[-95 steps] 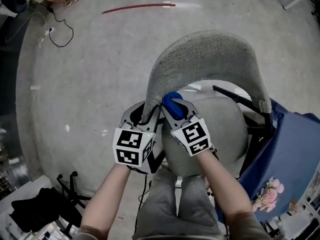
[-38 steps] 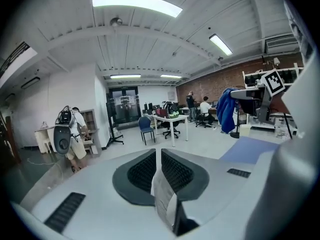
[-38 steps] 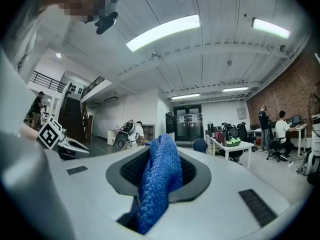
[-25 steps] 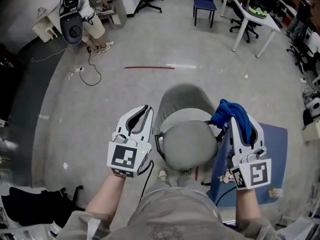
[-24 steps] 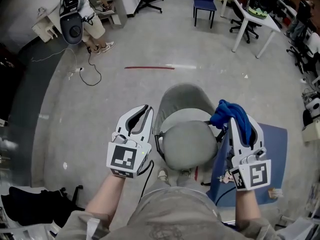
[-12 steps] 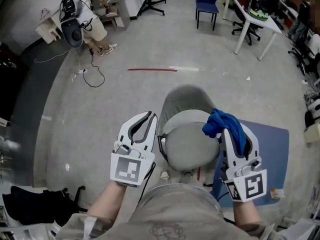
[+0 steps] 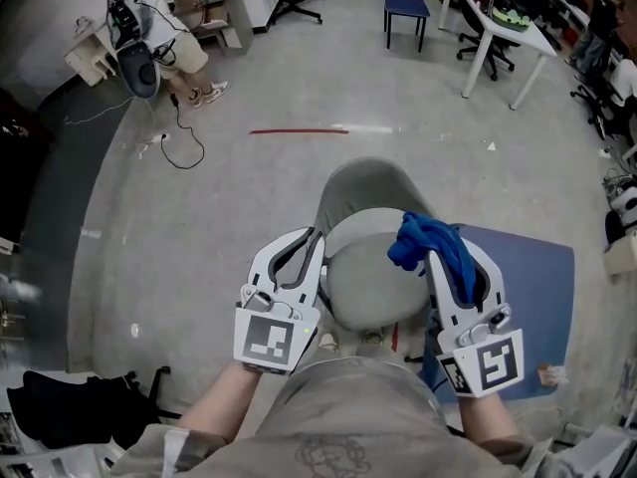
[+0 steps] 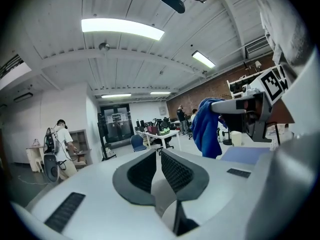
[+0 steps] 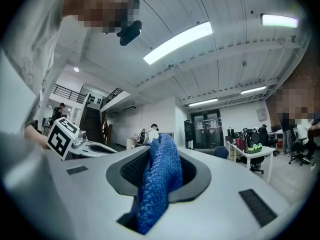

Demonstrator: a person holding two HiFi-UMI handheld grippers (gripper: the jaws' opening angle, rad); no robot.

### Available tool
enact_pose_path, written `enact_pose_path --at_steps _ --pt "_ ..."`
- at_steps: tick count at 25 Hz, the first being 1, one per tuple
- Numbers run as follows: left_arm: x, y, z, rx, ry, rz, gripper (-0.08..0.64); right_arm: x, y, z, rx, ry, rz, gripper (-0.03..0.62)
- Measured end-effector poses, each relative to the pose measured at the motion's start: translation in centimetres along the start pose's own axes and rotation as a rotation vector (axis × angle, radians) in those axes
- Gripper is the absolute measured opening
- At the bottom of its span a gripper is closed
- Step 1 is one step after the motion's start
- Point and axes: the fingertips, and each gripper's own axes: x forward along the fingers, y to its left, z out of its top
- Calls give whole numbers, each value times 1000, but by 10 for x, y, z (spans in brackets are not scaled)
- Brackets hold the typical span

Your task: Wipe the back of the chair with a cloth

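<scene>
Chair (image 7: pixel 373 282) stands on the floor (image 7: pixel 199 227) directly below the person, between the two tools in the head view, with its grey curved back (image 7: pixel 363 179) on the far side of the round seat. The cloth (image 7: pixel 426 245), blue and bunched, is not on the chair. It is pinched in the right tongs (image 7: pixel 456 254), and the right gripper view shows the fabric filling the gap between the pads and hanging out in front. The left tongs (image 7: pixel 307 239) are closed to a narrow slit with nothing inside; in the left gripper view the ribbed pads almost meet. Both tools are held up, about level, one on each side of the seat, and neither touches the chair.

I judge that the step in hand is a pause away from the surface: the cloth is gripped and ready, but there is no wiping contact now. How much of the back is already wiped cannot be told. The next move asks to bring the right tongs forward and down, past the seat, until the loose part of the cloth lies on the back, then to press lightly and slide along its curve. The chair may turn or shift under the push, so the left tongs could steady its edge.
</scene>
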Motion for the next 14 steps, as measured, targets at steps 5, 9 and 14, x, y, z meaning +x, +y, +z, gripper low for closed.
enact_pose_path --at_steps 5,9,14 --pt "-1 0 3 3 -10 8 46 1 0 -1 -13 15 4 114" --pt "-4 0 6 0 -14 6 46 -1 1 1 -22 12 -1 114" --pt "0 -12 12 1 -16 -18 46 -6 -5 2 0 11 -12 114"
